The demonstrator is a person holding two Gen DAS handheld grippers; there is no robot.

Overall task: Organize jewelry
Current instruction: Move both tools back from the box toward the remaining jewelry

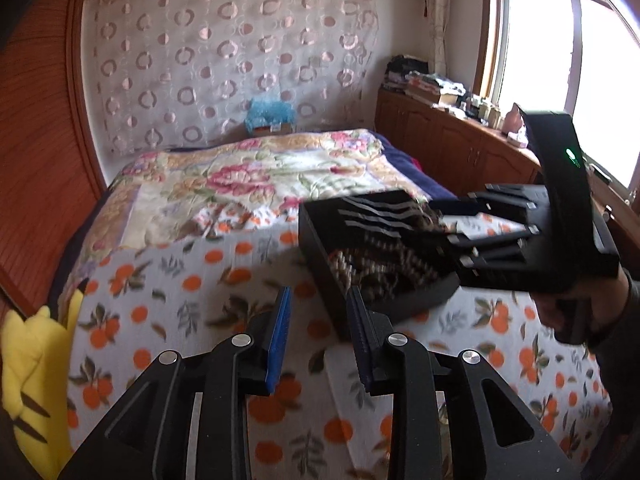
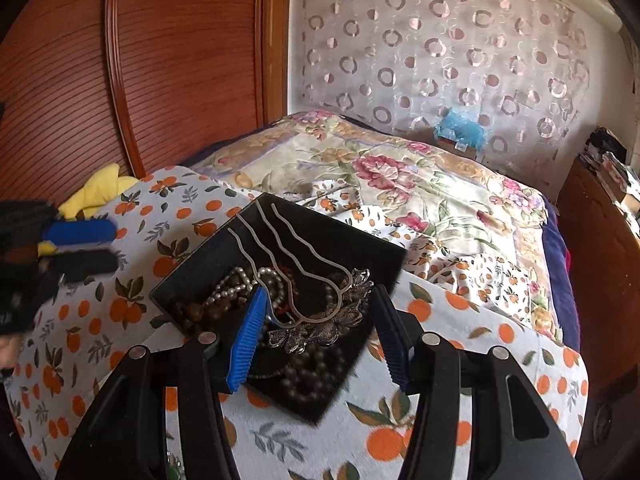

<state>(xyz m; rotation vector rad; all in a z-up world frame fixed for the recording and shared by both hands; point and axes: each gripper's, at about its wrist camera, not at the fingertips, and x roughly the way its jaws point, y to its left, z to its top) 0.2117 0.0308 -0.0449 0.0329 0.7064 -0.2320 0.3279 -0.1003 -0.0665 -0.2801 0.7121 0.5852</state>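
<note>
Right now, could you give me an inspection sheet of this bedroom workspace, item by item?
Surface: bed with an orange-print sheet; floral quilt behind.
Job's things: black tray on the sheet, holding a heap of bead necklaces, a metal hair fork and a dark flower ornament.
Clutter: yellow plush toy at the bed's edge.
Grippers: left gripper open, empty, near the tray; right gripper open over the tray, pads not pressing anything.
Cables: nothing seen.
Surroundings: circle-patterned curtain, wooden wardrobe, window, cluttered cabinet.
</note>
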